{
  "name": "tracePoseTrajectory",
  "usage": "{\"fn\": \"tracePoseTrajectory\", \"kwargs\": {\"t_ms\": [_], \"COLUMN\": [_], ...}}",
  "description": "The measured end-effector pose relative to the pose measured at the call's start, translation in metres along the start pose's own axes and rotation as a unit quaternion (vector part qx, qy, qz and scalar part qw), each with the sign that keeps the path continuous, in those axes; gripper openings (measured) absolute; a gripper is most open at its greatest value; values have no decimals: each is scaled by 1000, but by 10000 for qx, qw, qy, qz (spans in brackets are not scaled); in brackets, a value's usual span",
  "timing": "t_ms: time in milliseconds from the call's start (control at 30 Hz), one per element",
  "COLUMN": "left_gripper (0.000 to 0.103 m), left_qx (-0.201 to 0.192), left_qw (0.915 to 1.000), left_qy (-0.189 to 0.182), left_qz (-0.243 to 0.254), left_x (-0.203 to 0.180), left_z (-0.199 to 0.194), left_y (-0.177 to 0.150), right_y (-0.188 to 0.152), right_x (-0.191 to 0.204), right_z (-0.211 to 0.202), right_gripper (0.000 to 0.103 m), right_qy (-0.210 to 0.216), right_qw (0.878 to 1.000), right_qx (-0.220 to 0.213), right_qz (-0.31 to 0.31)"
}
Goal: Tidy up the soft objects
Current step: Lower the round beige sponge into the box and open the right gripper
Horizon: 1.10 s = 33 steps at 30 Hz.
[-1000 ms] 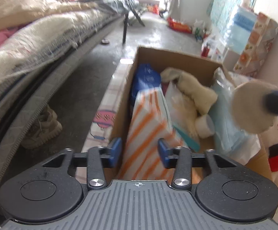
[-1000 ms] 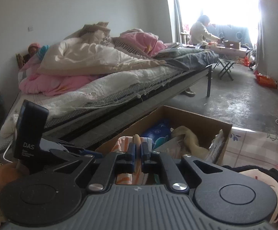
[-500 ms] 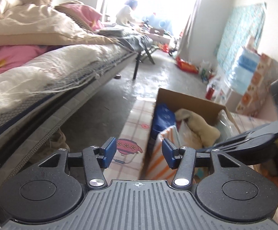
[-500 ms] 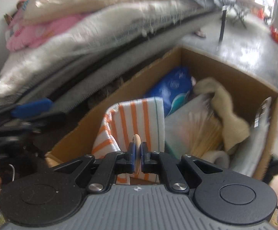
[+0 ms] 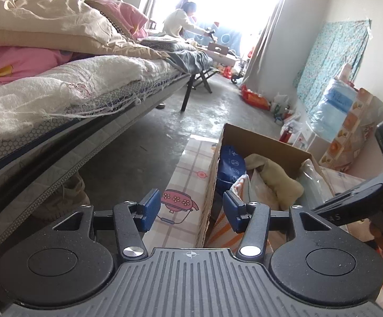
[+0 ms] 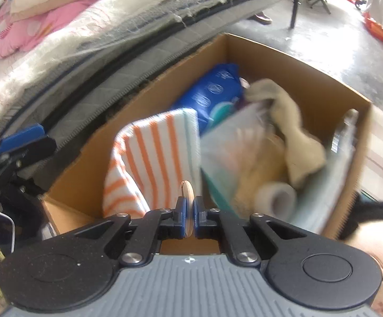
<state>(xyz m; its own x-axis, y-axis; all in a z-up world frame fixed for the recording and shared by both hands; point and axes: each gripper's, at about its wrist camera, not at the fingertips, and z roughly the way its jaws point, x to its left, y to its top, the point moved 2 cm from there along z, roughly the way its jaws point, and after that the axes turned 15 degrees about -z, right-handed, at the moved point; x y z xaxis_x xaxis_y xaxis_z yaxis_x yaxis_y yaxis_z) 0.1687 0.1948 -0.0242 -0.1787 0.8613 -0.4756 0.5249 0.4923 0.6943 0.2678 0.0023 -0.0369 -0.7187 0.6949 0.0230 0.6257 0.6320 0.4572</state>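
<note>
right gripper (image 6: 188, 212): clamped on a thin tan pad (image 6: 187, 194), over cardboard box (image 6: 292, 60) near edge | left gripper (image 5: 191, 208): jaws just widened, empty, beside box's left wall | striped towel (image 6: 149, 158): inside box

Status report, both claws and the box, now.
Left claw open, empty. Right claw shut on tan disc, above cardboard box. Striped towel directly below.

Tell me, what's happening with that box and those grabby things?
A person is packing soft things into a cardboard box beside the bed. The right tongs are shut on a thin tan pad, held over the striped cloth in the box. The left tongs are open and hold nothing, at the box's near corner.
</note>
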Motion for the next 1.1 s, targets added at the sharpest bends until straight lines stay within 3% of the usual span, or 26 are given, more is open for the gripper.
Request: {"fn": "tracePoseTrajectory", "kwargs": {"t_ms": [300,500,600,733,800,867,900,933,1033,1100], "left_gripper": [52,53,54,57,59,60,60,60,61,61], "left_qx": [-38,-4,-26,-71,-93,-113,-122,-135,-183,-165], "left_qw": [10000,9999,9999,9999,9998,9998,9998,9997,9996,9996], "left_qy": [-56,-107,-109,-91,-73,-37,-21,-3,15,31], "left_qz": [-9,-61,-73,-109,-130,-151,-163,-182,-221,-241], "left_x": [5,6,7,10,11,14,15,16,19,21], "left_z": [-2,-2,-3,-5,-6,-6,-7,-7,-9,-8], "left_y": [0,0,1,2,3,3,4,5,7,8], "right_y": [2,-1,-1,4,10,15,18,20,29,30], "right_x": [10,3,-4,-10,-10,-9,-8,-5,12,19], "right_z": [37,30,21,7,3,-1,-3,-5,-8,-4], "right_gripper": [6,10,21,26,30,46,63,70,68,63], "right_qy": [-270,-413,-329,-257,-22,294,387,426,529,650], "right_qw": [9960,9943,9960,9983,9992,9987,9983,9982,9978,9975], "right_qx": [794,960,830,508,320,84,-27,-142,-364,-281], "right_qz": [-304,-223,-23,105,229,412,428,399,142,-30]}}
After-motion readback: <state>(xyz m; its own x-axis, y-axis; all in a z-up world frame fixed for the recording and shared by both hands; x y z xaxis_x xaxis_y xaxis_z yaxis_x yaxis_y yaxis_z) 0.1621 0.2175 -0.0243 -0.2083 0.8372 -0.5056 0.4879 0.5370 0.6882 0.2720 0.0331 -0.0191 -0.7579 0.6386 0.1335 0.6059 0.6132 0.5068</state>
